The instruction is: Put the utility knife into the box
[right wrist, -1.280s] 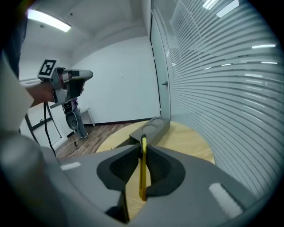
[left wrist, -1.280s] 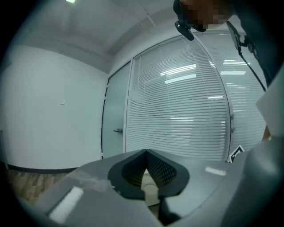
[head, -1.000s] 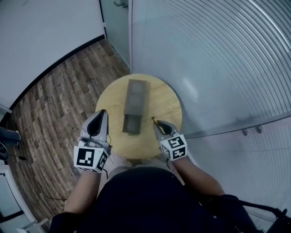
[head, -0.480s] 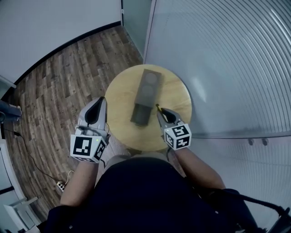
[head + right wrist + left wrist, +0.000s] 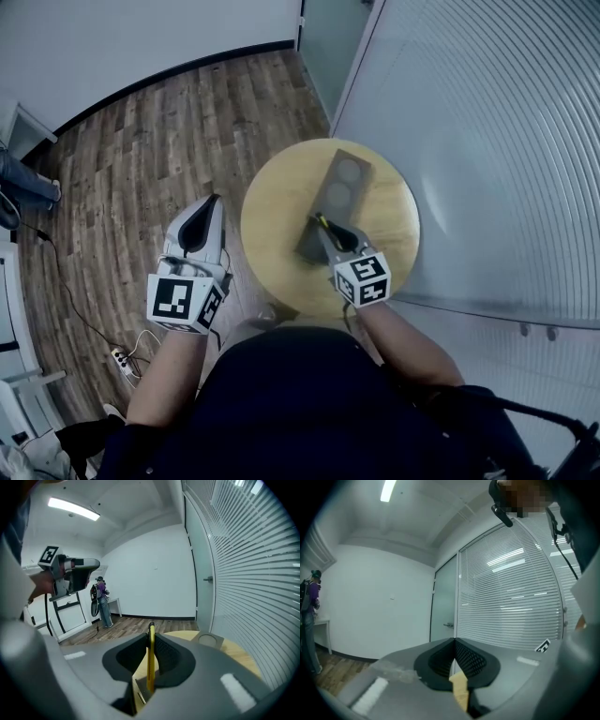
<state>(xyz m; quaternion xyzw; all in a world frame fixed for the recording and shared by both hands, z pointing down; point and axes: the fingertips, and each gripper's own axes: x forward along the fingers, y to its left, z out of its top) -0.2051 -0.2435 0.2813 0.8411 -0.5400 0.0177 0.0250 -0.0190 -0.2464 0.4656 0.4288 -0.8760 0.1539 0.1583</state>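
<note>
On round wooden table (image 5: 272, 202), rectangular grey box (image 5: 336, 192)

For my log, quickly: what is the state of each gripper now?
Left gripper: closed, empty.
Right gripper: closed on the knife.

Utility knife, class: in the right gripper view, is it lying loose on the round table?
No, the yellow utility knife stands clamped between the jaws of the right gripper.
</note>
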